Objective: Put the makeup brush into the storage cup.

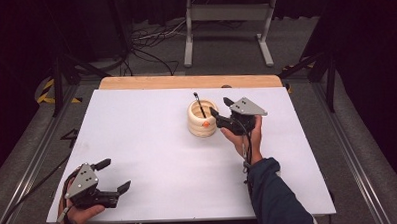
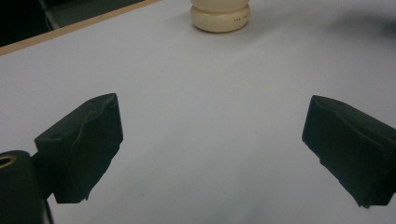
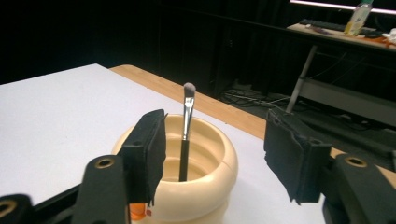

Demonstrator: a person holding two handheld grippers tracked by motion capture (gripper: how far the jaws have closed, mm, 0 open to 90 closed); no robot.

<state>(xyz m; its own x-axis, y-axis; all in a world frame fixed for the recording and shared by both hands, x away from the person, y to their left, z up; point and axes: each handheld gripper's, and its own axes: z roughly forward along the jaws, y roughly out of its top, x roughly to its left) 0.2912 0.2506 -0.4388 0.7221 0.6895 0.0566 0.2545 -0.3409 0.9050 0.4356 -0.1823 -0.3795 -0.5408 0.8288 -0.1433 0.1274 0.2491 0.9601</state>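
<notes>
A cream ribbed cup (image 1: 203, 119) stands right of the middle of the white table (image 1: 152, 143). A slim black make-up brush (image 1: 200, 105) leans inside it, bristles up. My right gripper (image 1: 220, 106) is just right of the cup, open, with its jaws beside the rim. In the right gripper view the brush (image 3: 186, 130) rises from the cup (image 3: 205, 182) between the spread jaws of that gripper (image 3: 215, 140), and neither pad touches it. A small orange mark (image 1: 205, 124) shows on the cup's side. My left gripper (image 1: 116, 174) rests open at the near left corner, with nothing in it (image 2: 212, 126).
A wooden strip (image 1: 185, 81) runs along the table's far edge. Beyond it a white desk frame (image 1: 228, 13) and loose cables (image 1: 154, 43) are on the floor. The left gripper view has the cup's base (image 2: 219, 16) far off.
</notes>
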